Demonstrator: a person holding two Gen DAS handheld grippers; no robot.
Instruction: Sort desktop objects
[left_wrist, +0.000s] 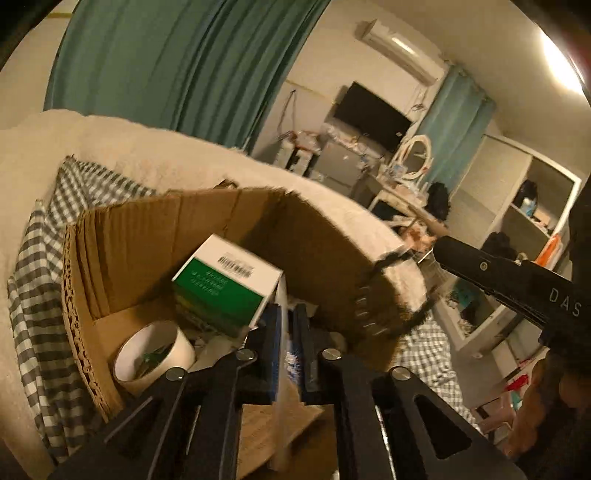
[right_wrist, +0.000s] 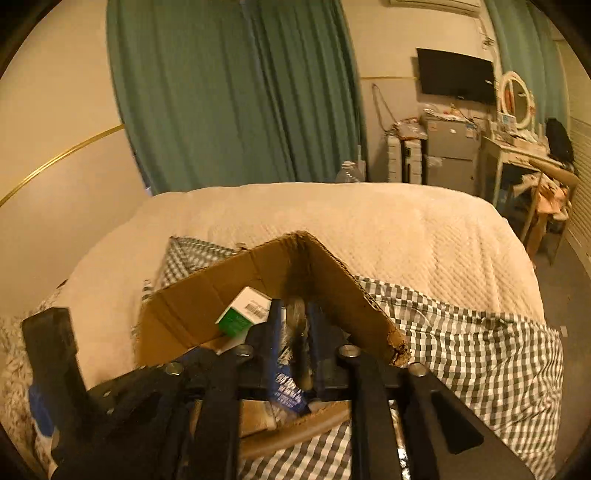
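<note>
Inside the open brown cardboard box (left_wrist: 221, 221) on the bed, a green-and-white carton (left_wrist: 225, 280) leans beside a white tape roll (left_wrist: 155, 354). Left claw (left_wrist: 284, 328) hangs over the box, narrowed on a thin clear-wrapped blue item (left_wrist: 282, 354). Right claw (right_wrist: 295, 332) likewise pinches a blue-printed plastic packet (right_wrist: 290, 391) above the box's near corner.
</note>
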